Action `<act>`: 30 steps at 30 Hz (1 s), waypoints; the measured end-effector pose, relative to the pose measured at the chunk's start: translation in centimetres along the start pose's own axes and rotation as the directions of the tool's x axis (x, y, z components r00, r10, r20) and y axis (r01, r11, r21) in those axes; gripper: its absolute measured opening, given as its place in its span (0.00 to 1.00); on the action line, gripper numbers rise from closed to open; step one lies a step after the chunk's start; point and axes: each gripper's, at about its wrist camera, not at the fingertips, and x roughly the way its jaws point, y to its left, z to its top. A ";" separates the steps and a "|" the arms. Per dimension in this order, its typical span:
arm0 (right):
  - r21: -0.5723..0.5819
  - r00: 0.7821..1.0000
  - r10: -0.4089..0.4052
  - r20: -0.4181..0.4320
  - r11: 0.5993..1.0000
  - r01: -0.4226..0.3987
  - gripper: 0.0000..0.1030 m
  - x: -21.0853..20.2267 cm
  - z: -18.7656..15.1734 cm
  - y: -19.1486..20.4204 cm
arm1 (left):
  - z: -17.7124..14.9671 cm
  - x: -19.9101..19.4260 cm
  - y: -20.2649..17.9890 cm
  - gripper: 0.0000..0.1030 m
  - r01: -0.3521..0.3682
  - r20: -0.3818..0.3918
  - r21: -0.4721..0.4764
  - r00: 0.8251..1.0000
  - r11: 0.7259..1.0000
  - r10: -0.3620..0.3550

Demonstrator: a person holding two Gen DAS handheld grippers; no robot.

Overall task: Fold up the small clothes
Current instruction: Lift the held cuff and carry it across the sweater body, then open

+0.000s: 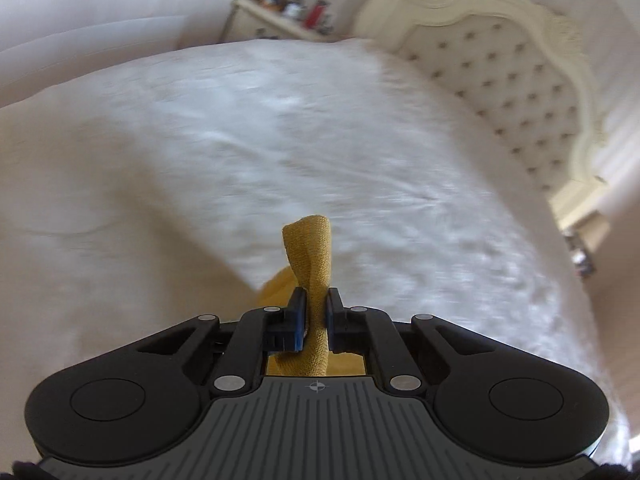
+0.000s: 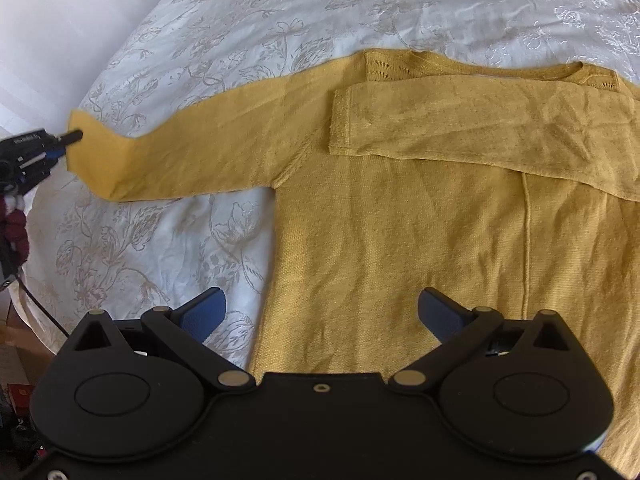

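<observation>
Right wrist view shows the yellow sweater with one sleeve folded in, while the left gripper pinches the other cuff at nine o'clock and the right gripper hangs spread wide, holding nothing.

I'm working in a home bedroom: a bed spread with a white bedcover woven in a floral pattern fills both views. At its head I see a cream, button-tufted headboard with a carved, scrolled frame. Beside it stands a cream nightstand crowded with small items.
</observation>
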 end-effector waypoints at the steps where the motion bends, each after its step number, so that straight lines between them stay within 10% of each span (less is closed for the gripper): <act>1: 0.003 1.000 0.003 0.005 1.000 -0.003 0.99 -0.2 0.0 -0.3 | -0.1 0.0 -1.5 0.10 0.035 0.004 0.003 0.999 0.999 -0.035; 9: 0.044 0.999 0.020 0.051 0.999 -0.022 0.99 -2.3 -1.6 -3.6 | -2.6 2.3 -12.9 0.10 0.262 -0.023 0.024 0.965 0.965 -0.261; 21: 0.163 0.996 -0.001 0.091 0.986 -0.014 0.99 -6.0 -4.9 -12.2 | -12.6 10.3 -27.1 0.10 0.370 -0.195 0.020 0.913 0.929 -0.359; 27: 0.170 0.994 -0.010 0.110 0.985 -0.008 0.99 -7.3 -4.3 -15.3 | -17.2 13.1 -30.5 0.61 0.377 -0.299 0.005 0.884 0.926 -0.358; 30: 0.163 0.993 -0.013 0.118 0.987 -0.007 0.99 -7.6 -3.8 -16.2 | -18.2 12.4 -30.8 0.65 0.359 -0.295 0.062 0.898 0.931 -0.327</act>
